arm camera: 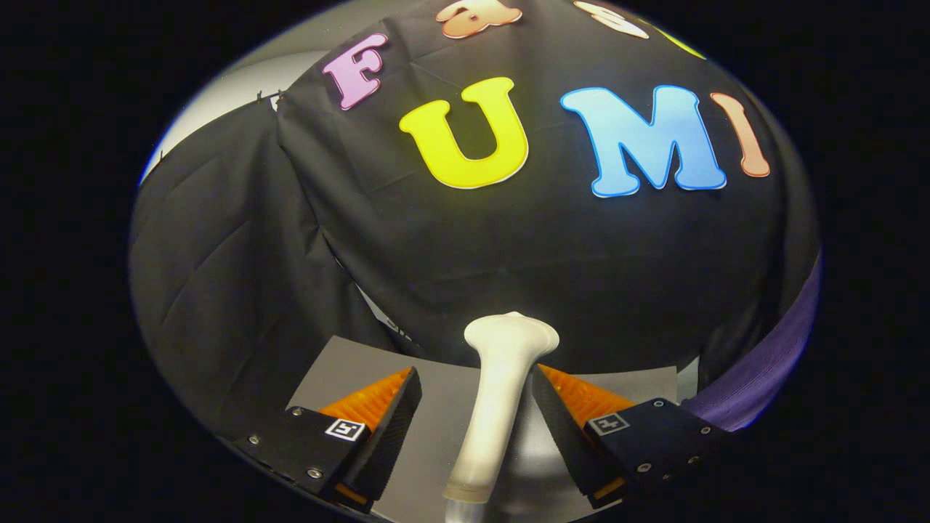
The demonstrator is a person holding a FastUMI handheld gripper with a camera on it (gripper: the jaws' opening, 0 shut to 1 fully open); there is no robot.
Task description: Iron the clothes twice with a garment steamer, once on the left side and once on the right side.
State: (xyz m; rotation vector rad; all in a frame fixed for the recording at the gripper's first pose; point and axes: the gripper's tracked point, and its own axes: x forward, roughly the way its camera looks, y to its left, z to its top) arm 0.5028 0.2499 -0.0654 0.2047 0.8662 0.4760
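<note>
- Gripper (476, 396) is sitting wide open; its fingers are flanking the steamer handle with a clear gap on the left, while contact on the right cannot be judged.
- Cream garment steamer (498, 392) is standing between the fingers, head widening beyond them.
- Grey surface (436, 414) is lying beneath.
- Purple garment (770, 363) is hanging off to the right, beyond the right finger.

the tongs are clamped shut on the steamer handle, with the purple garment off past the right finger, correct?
Not quite. In the gripper view the tongs are open: the white steamer handle stands between the fingers with a clear gap at the left finger, so they are not clamped on it. The purple garment does lie past the right finger.
</note>
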